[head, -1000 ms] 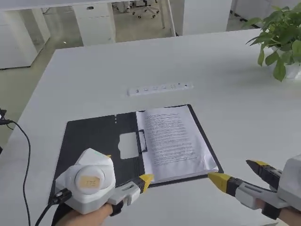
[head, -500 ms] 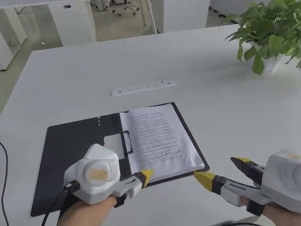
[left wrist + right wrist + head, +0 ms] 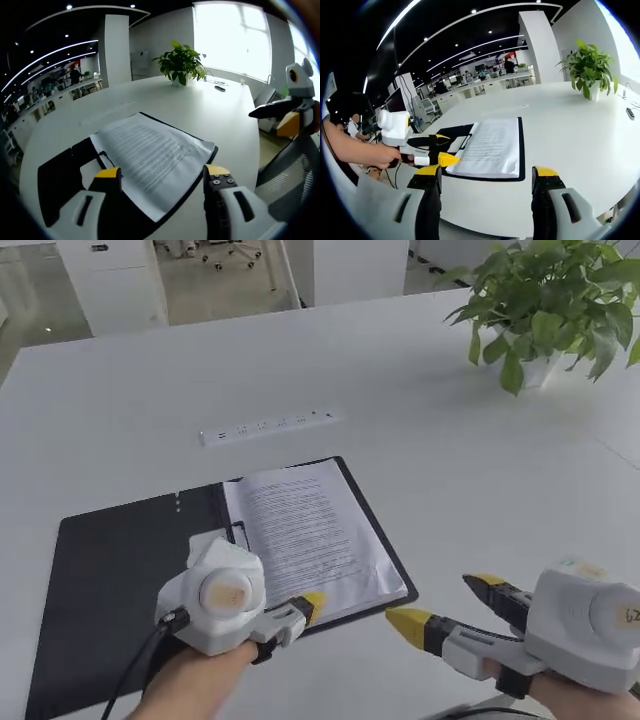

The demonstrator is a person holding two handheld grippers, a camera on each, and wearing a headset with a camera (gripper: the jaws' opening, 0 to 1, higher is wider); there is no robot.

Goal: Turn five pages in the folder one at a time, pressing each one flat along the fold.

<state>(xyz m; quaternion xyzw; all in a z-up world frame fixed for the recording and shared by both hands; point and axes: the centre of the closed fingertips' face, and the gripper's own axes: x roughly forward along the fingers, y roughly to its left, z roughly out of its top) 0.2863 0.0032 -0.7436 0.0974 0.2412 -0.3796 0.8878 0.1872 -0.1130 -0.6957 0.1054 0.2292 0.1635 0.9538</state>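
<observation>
Gaping: left hand-held gripper (image 3: 162,172) over folder (image 3: 110,560), right hand-held gripper (image 3: 487,172) beside; head-view power strip (image 3: 265,426).

Open-plan office, desk rows (image 3: 487,82), swivel chair (image 3: 226,252)

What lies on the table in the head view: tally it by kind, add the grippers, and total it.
Black folder: 1
Stack of printed pages: 1
Power strip: 1
Potted plant: 1
Grippers: 2, the left gripper and the right gripper
Total: 6
</observation>
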